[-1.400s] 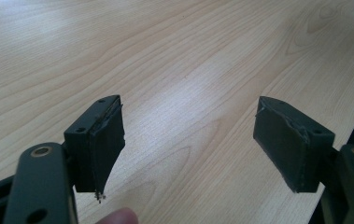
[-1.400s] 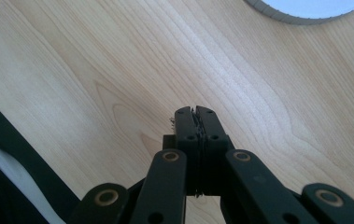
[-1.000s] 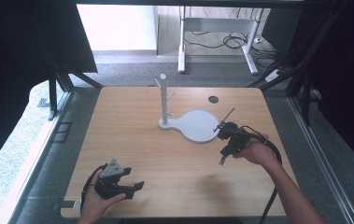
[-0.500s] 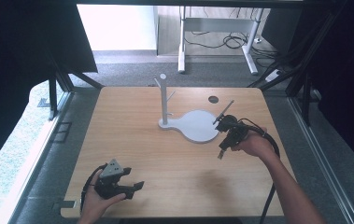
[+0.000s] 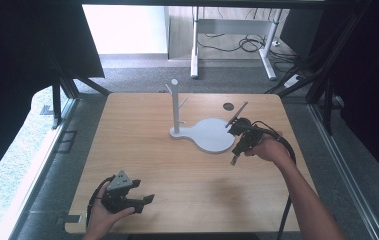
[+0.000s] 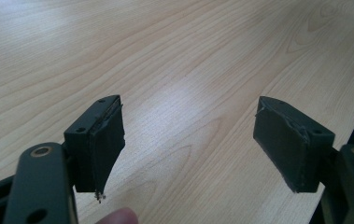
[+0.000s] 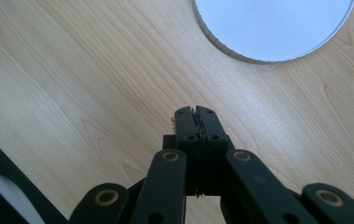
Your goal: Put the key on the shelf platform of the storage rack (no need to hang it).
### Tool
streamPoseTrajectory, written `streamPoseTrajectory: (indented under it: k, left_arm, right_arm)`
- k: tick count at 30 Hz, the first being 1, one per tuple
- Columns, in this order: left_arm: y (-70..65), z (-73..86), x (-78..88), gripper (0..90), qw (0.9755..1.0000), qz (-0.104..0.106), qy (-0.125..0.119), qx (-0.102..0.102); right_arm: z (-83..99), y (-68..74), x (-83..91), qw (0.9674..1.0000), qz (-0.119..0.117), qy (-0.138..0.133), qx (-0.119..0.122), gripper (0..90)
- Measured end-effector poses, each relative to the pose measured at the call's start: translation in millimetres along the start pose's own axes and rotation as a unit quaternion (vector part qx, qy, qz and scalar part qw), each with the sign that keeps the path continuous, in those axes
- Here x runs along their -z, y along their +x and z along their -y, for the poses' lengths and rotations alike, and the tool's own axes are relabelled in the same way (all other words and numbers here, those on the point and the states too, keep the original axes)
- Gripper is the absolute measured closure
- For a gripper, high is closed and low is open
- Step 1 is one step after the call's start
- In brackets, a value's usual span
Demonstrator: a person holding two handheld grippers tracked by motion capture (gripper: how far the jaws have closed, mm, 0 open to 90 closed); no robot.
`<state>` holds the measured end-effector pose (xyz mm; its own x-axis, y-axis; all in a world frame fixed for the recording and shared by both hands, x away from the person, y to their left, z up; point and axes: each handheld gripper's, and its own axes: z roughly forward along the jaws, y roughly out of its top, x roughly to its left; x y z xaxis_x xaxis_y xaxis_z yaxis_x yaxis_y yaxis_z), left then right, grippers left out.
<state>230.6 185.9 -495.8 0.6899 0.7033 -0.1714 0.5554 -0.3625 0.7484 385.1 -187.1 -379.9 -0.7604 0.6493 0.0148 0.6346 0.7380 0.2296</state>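
Observation:
A white stand with a round flat base [image 5: 211, 136] and an upright post with pegs [image 5: 175, 107] sits right of the table's middle. My right gripper [image 5: 234, 159] hangs just right of the base, pointing down at the wood, jaws shut with nothing between them. The right gripper view looks past the shut tips [image 7: 195, 112] to the base's edge [image 7: 272, 28] beyond. My left gripper [image 5: 144, 192] lies low at the near left corner, held in a hand, jaws wide open. Only bare wood shows between its pads [image 6: 107, 140] in the left gripper view.
The wooden table [image 5: 152, 150] has a dark round hole [image 5: 228, 106] behind the stand. Dark frame struts stand at both back corners. A white desk frame [image 5: 195, 45] and cables lie on the floor beyond the far edge.
My right gripper has moved a little away from the person, along the right side of the stand's base. The left gripper has stayed put.

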Motion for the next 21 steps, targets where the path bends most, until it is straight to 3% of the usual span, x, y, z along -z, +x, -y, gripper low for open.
streamPoseTrajectory:
  k: [8,12,21]
  left_arm:
    - [-0.3,0.1,-1.1,24.9,1.0000,0.000,0.001,0.000]
    - [0.2,0.2,-0.7,25.0,1.0000,-0.001,0.001,0.000]
    - [0.1,0.1,-0.3,25.0,1.0000,0.000,-0.001,0.000]
  right_arm:
    - [-5.7,-6.2,0.2,1.0000,-0.002,0.000,-0.003,89.9]
    - [-10.1,-9.1,0.5,0.9998,-0.016,-0.009,-0.010,90.0]
    - [-23.4,-10.8,2.9,0.9999,-0.010,-0.008,-0.009,90.0]
